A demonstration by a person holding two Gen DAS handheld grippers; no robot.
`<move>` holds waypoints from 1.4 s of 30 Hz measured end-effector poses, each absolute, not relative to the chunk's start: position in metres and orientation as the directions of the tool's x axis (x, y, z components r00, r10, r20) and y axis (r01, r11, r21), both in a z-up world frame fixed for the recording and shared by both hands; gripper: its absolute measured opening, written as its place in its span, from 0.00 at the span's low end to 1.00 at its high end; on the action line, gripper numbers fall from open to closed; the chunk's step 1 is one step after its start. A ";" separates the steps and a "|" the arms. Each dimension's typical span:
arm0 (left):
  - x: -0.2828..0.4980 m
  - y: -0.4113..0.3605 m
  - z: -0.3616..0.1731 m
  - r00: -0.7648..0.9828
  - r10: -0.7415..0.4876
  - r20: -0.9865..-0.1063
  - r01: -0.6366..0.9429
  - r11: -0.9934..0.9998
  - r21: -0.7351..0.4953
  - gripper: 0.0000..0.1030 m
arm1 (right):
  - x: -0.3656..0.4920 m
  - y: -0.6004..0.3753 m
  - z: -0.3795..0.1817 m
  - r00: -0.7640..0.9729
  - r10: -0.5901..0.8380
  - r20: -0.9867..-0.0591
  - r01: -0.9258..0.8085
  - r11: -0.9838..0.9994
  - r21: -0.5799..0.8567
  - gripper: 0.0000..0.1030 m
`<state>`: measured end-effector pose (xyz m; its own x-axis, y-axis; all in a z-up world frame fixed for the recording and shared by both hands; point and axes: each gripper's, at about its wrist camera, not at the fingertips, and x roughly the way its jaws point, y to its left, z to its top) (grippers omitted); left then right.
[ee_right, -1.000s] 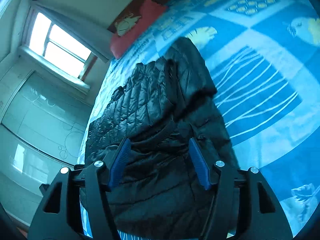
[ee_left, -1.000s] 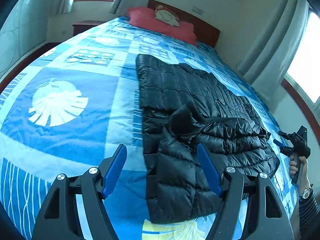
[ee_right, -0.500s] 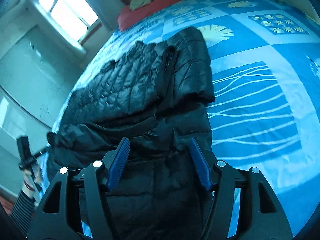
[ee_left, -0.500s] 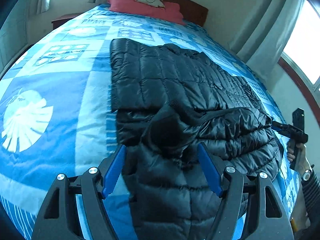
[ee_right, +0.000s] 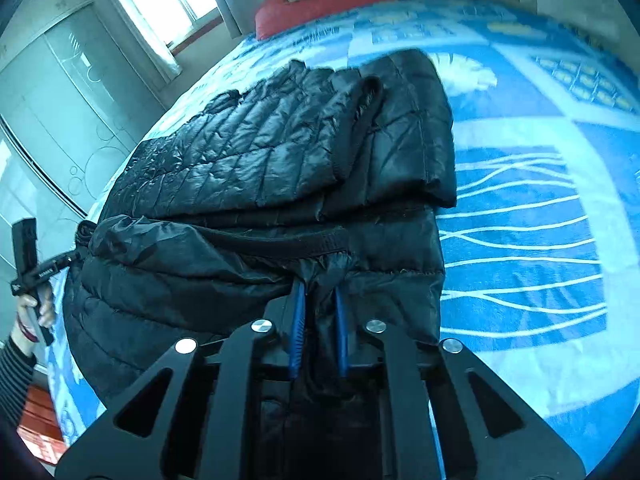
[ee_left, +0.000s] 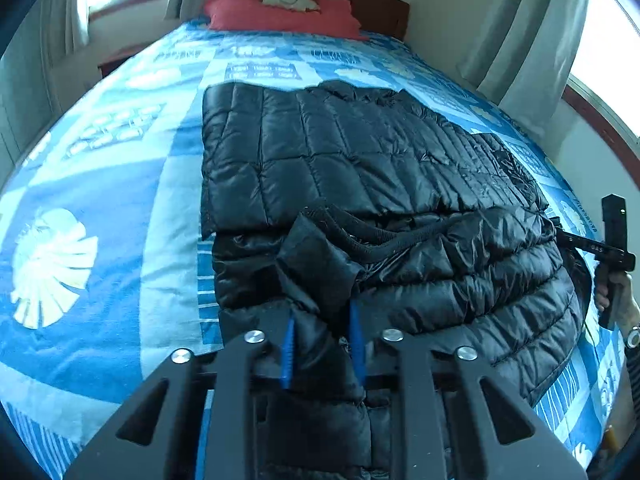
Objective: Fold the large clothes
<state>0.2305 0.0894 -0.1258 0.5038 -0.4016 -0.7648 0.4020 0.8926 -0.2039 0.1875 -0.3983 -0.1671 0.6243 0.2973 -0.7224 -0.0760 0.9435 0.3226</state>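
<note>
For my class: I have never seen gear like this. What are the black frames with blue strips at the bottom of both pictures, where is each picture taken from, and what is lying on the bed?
No robot is here: a person holds a hand tool with two fingers in each hand, and a wide-angle camera on each tool looks forward along its fingers. One picture comes from the left gripper, the other from the right gripper. The blue strips are the finger pads.

On the blue patterned bedspread lies a shiny black quilted puffer jacket, partly folded. A red pillow sits at the head of the bed.

Both grippers have just closed, each pinching jacket fabric at the near edge. In each view the other tool shows at the jacket's far side, held by a hand.
</note>
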 end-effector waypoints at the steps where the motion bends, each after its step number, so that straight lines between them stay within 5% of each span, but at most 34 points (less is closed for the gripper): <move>1: 0.226 0.089 -0.120 0.520 -0.395 -0.758 0.403 0.895 -0.190 0.18 | 0.184 -0.398 -0.164 0.636 0.291 -0.715 -0.076 0.945 0.317 0.10; 10: 0.216 0.088 -0.061 0.648 -0.362 -0.670 0.400 0.911 -0.105 0.15 | 0.174 -0.396 -0.096 0.770 0.230 -0.595 -0.084 0.961 0.263 0.09; 21: 0.373 0.056 -0.008 0.748 -0.195 -0.634 0.209 0.976 -0.054 0.15 | 0.329 -0.390 -0.032 0.834 0.103 -0.542 0.018 0.977 0.213 0.09; 27: 0.449 0.033 -0.036 0.729 -0.083 -0.679 0.131 0.991 0.020 0.15 | 0.425 -0.393 -0.066 0.792 0.067 -0.606 0.093 0.969 0.228 0.09; 35: 0.500 0.011 -0.140 0.633 0.057 -0.772 0.089 0.985 0.146 0.17 | 0.483 -0.396 -0.163 0.656 0.015 -0.755 0.173 0.970 0.170 0.11; 42: 0.509 0.029 -0.162 0.628 -0.037 -0.778 0.052 0.999 -0.005 0.25 | 0.491 -0.406 -0.190 0.642 0.059 -0.764 0.204 0.948 0.245 0.17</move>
